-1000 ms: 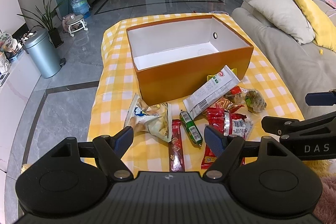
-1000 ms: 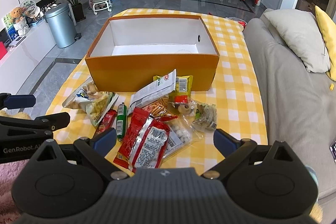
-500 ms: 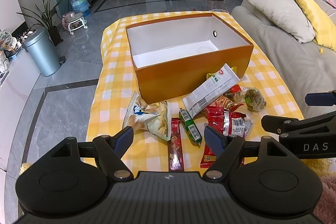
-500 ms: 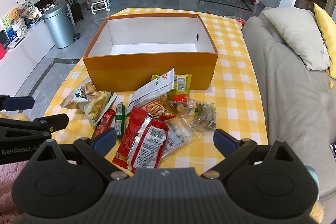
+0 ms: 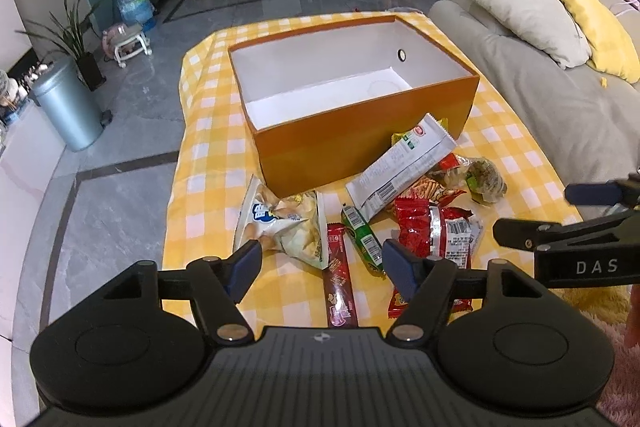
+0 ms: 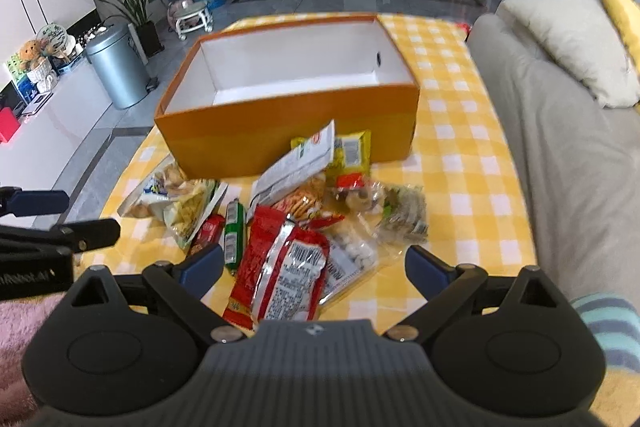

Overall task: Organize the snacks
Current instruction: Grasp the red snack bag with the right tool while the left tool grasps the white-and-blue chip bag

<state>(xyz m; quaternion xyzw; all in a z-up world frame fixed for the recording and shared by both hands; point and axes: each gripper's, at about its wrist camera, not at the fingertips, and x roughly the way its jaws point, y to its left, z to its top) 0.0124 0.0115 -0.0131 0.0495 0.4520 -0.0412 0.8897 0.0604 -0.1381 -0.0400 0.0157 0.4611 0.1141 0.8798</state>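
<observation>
An empty orange box [image 5: 360, 143] with a white inside stands on the yellow checked table; it also shows in the right wrist view [image 6: 280, 139]. Loose snacks lie in front of it: a pale chip bag [image 5: 284, 223], a dark red bar [image 5: 338, 279], a green stick [image 5: 362, 237], a red packet [image 5: 436, 231], a white pack [image 5: 400, 167]. My left gripper [image 5: 320, 265] is open and empty above the near snacks. My right gripper [image 6: 314, 265] is open and empty over the red packet [image 6: 280, 267]; it shows in the left view [image 5: 560, 219].
A grey sofa [image 5: 560, 99] with cushions runs along the table's right side. A metal bin [image 5: 68, 107], a plant and a water bottle stand on the floor to the left. The table's left edge [image 5: 176, 187] drops to the tiled floor.
Both grippers have moved forward and down toward the snack pile, the right one more. Nothing has been picked up.
</observation>
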